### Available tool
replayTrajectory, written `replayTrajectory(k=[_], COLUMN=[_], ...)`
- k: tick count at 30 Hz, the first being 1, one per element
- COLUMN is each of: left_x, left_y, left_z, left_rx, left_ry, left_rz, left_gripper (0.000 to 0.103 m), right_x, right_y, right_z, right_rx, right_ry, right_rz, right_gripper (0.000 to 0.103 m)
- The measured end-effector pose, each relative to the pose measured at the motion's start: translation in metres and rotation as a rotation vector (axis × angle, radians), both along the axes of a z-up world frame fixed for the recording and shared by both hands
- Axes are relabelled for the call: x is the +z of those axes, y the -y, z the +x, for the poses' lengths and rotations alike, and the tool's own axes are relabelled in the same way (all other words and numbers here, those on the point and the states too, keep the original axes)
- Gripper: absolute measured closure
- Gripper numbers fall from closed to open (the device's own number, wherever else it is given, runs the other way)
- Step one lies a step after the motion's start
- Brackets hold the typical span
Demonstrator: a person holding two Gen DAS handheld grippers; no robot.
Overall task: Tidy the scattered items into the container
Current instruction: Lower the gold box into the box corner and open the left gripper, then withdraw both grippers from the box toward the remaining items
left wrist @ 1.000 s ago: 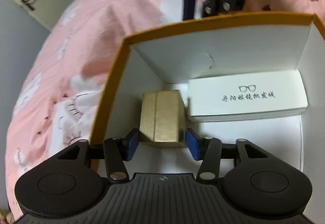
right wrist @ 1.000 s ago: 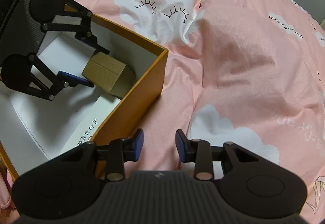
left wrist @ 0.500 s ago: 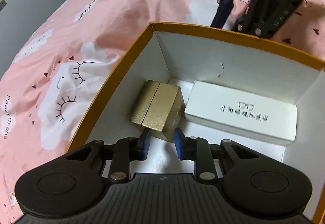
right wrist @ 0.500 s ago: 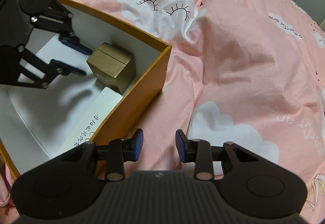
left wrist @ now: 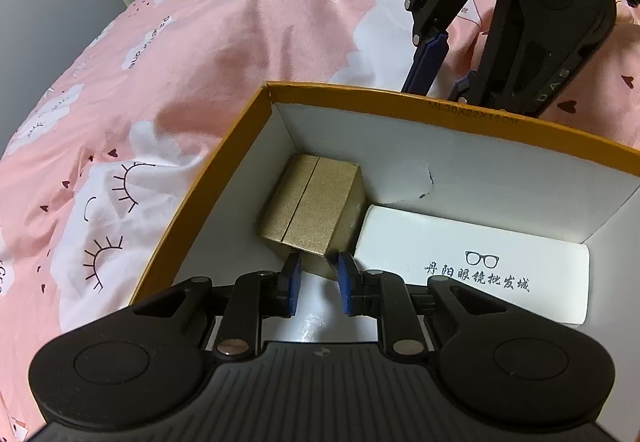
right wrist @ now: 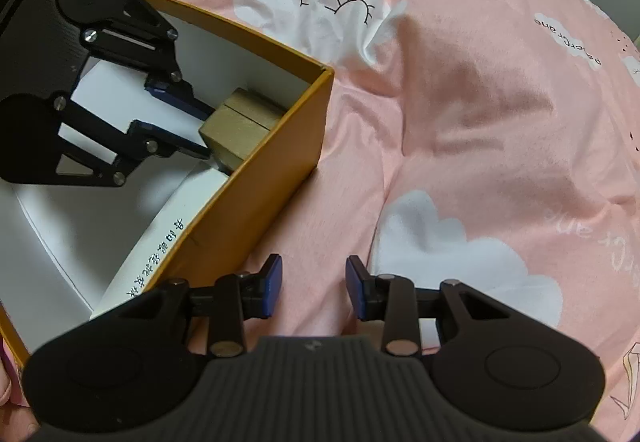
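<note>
My left claw (left wrist: 316, 284) gapes empty beside the gold box (left wrist: 314, 207); it looks light and rigid, best pinched across flat sides.

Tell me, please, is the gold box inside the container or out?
Inside: the gold box sits on the container's floor in the corner, beside the white case.
</note>
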State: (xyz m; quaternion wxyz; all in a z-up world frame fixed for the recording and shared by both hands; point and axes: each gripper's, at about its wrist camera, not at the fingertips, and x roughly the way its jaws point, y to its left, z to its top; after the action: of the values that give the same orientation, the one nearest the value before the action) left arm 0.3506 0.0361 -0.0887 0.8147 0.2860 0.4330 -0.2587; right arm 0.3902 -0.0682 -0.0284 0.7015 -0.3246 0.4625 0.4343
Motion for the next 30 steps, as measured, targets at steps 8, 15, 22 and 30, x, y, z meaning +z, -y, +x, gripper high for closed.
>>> replayTrajectory(k=[8,15,22,30], left_x=[0.015,0.045,0.089,0.134], left_y=[-0.002,-0.009,-0.019,-0.021], left_z=[-0.013,-0.047,-0.094,-0.165], left_rx=[0.024,0.105,0.239,0.35], left_ry=[0.016,0.061,0.121,0.258], left_rz=[0.03,0.039,-0.016,-0.052], left_gripper=[0.078,0.077,0.066,0.044], right_x=[0.005,0.031,0.07,0.11], right_y=[0.001,0.006,0.013,0.032], right_z=[-0.003,-0.02,-0.056,-0.109], right_rx=[-0.009,-0.014,-0.001,0.009], right_ry=[0.018,0.085,0.162,0.223], right_rz=[-0.006,-0.01,0.026,0.161], right_gripper=[0.064,0.057,0.044,0.035])
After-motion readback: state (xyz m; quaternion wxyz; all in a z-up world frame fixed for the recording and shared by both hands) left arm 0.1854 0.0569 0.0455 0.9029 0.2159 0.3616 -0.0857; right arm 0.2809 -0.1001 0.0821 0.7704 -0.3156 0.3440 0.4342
